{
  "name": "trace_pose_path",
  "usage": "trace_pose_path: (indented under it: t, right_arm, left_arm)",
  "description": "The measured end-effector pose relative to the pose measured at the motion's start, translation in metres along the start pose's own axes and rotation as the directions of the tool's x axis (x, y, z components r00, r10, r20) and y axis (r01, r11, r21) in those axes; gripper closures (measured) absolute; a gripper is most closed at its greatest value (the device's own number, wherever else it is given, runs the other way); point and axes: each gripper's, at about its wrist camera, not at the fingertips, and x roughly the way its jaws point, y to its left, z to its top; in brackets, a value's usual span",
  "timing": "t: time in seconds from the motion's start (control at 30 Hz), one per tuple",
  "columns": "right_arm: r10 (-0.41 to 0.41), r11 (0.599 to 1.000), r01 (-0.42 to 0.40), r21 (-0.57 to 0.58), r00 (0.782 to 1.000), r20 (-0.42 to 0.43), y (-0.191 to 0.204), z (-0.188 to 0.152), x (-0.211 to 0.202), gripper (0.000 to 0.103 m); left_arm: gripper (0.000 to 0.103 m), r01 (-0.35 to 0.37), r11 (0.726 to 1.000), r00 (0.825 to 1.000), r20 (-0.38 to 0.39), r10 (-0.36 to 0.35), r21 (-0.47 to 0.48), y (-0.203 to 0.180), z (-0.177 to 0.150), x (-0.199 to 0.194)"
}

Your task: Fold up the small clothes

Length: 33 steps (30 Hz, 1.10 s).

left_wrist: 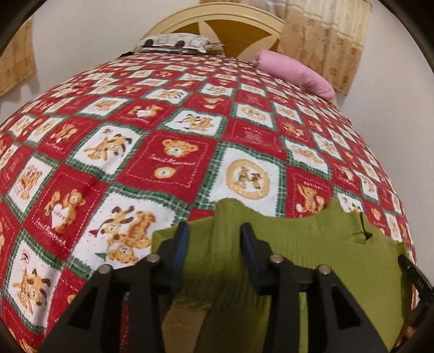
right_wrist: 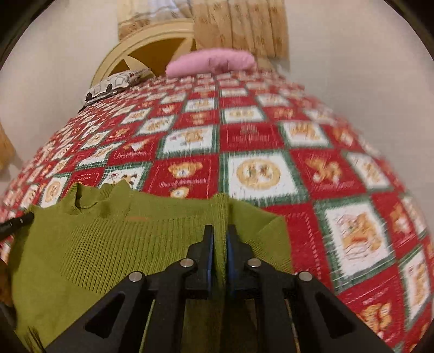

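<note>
A small green ribbed knit top (left_wrist: 312,244) hangs over the near edge of the bed, its neckline to the right in the left wrist view and to the left in the right wrist view (right_wrist: 89,239). My left gripper (left_wrist: 214,230) is open, its jaws wide apart, with a shoulder of the top lying between them. My right gripper (right_wrist: 220,233) is shut on the other shoulder of the green top, with a narrow fold of fabric pinched between its pads. The tip of the other gripper shows at the frame edge in each view.
The bed carries a red, white and green teddy-bear quilt (left_wrist: 173,152). A pink pillow (left_wrist: 295,73) and a patterned pillow (left_wrist: 173,43) lie at the far end by the cream headboard (left_wrist: 217,16). Beige curtains (left_wrist: 325,40) hang behind.
</note>
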Motion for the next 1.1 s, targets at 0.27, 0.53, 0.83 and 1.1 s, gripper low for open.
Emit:
trace_pose_path:
  t: [0.27,0.53,0.83,1.1]
  right_arm:
    - [-0.136,0.980,0.098,0.175,0.966,0.219,-0.029,-0.008,-0.076,0.075]
    - [-0.094,0.990,0.106,-0.093,0.987,0.133,0.009,-0.067,-0.121,0.075]
    - [-0.050,0.991,0.054,-0.125,0.998,0.035,0.002,-0.026,-0.069,0.075]
    - [-0.097,0.975,0.073,-0.208,0.990,-0.107,0.016,-0.013,-0.018,0.084]
  left_arm:
    - [0.049,-0.007,1.000,1.000,-0.005,0.007,-0.023,0.004,0.000,0.006]
    - [0.038,0.030,0.999,0.997,-0.070,-0.027,0.040,-0.001,0.005,0.004]
    - [0.028,0.018,0.995,0.998,0.056,-0.024,0.101,0.024,-0.006,-0.088]
    - [0.028,0.017,0.998,1.000,0.022,-0.018,0.055,0.050,-0.029,-0.094]
